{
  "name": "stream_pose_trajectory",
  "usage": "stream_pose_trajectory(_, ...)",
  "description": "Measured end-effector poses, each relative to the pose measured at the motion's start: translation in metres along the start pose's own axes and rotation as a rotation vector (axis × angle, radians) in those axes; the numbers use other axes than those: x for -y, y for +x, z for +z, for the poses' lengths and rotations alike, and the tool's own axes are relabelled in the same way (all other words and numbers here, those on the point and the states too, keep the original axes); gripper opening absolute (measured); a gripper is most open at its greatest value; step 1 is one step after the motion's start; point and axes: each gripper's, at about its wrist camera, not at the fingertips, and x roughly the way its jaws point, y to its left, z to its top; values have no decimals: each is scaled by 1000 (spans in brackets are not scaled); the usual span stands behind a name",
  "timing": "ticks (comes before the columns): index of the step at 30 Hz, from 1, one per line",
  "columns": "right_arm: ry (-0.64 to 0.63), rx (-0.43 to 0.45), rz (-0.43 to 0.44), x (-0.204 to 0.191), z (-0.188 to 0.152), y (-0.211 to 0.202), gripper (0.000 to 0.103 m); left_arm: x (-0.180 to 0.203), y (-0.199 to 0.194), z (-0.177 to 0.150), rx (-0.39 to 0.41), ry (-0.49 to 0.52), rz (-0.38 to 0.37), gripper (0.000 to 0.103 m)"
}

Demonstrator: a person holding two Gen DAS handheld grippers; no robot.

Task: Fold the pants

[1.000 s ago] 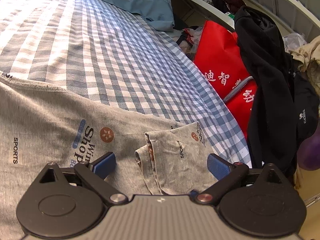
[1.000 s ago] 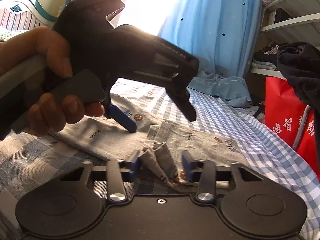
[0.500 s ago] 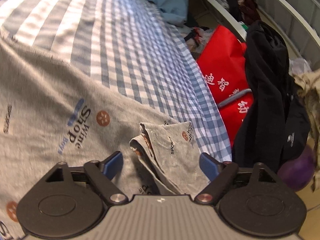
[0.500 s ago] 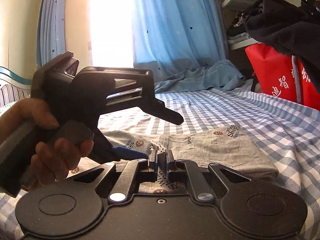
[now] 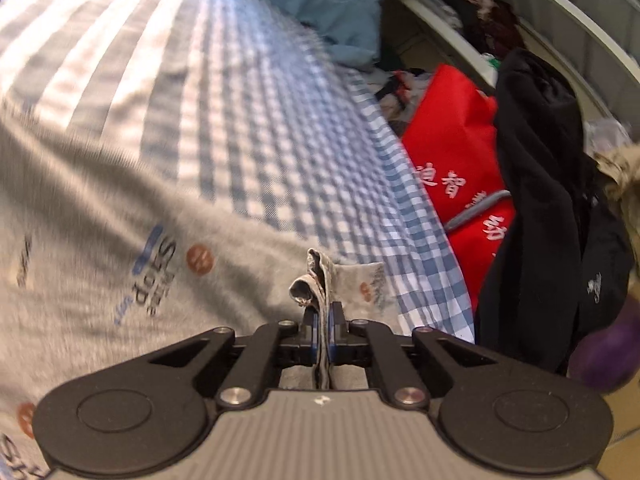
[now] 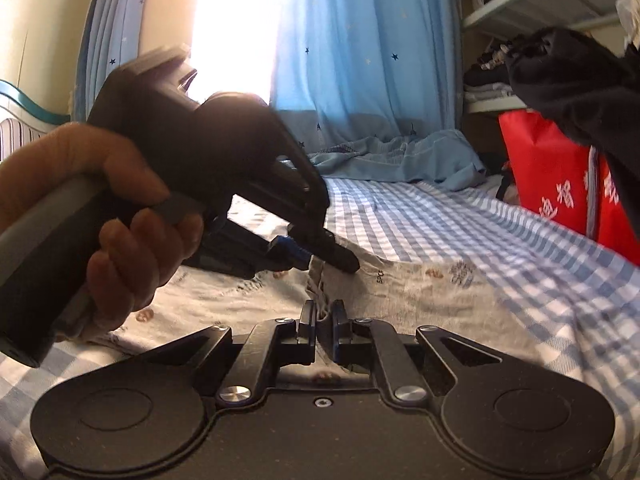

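Grey printed pants point(image 5: 120, 240) lie spread on the blue checked bed sheet point(image 5: 240, 120). In the left wrist view my left gripper point(image 5: 323, 316) has its jaws closing tight on a bunched fold of the pants' edge point(image 5: 316, 280), which sticks up between the blue pads. In the right wrist view my right gripper point(image 6: 323, 312) is shut on the same gathered edge of the pants point(image 6: 420, 292), nearer the camera. A hand point(image 6: 80, 184) holds the left gripper point(image 6: 320, 254) just beyond it, pinching the cloth.
A red bag point(image 5: 452, 160) with white characters and a hanging black garment point(image 5: 540, 200) stand off the bed's right edge. A blue cloth point(image 5: 332, 12) lies at the far end, below a blue curtain point(image 6: 360, 60). Shelves point(image 6: 540, 0) with clothes stand at the right.
My left gripper's jaws went from wide open around the fold to shut on it. My right gripper closed on the gathered edge and rolled level.
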Motion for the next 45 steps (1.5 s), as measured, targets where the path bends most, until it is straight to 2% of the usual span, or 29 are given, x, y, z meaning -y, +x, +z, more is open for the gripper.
stream_pose_trajectory(5, -12, 24, 14, -17, 17, -5, 7, 9, -29, 13, 12, 79, 5, 4)
stream_pose_trajectory(9, -35, 29, 56, -42, 31, -7, 7, 2, -60, 23, 20, 117, 25, 4)
stream_pose_trajectory(19, -110, -3, 195, -138, 48, -3, 7, -63, -148, 34, 80, 98, 59, 4)
stream_pose_trajectory(24, -142, -28, 256, -189, 53, 7, 7, -98, -178, 36, 107, 87, 88, 4)
stream_pose_trajectory(33, -179, -125, 312, -246, 40, 38, 7, -148, -185, 30, 97, 85, 154, 4)
stream_pose_trajectory(37, -196, -154, 314, -254, 31, 45, 7, -157, -179, 24, 87, 87, 182, 4)
stream_pose_trajectory(39, -198, -158, 316, -241, 26, 43, 11, -162, -178, 21, 88, 80, 190, 5)
stream_pose_trajectory(41, -191, -151, 320, -234, 27, 40, 18, -163, -178, 19, 96, 65, 222, 14)
stream_pose_trajectory(42, -189, -146, 320, -230, 27, 40, 22, -163, -180, 18, 103, 61, 238, 28)
stream_pose_trajectory(43, -188, -138, 315, -225, 27, 36, 30, -162, -183, 17, 117, 58, 250, 41)
stream_pose_trajectory(44, -186, -124, 308, -218, 27, 31, 36, -159, -187, 15, 136, 60, 262, 48)
stream_pose_trajectory(45, -184, -108, 294, -208, 27, 27, 48, -156, -191, 13, 157, 67, 284, 62)
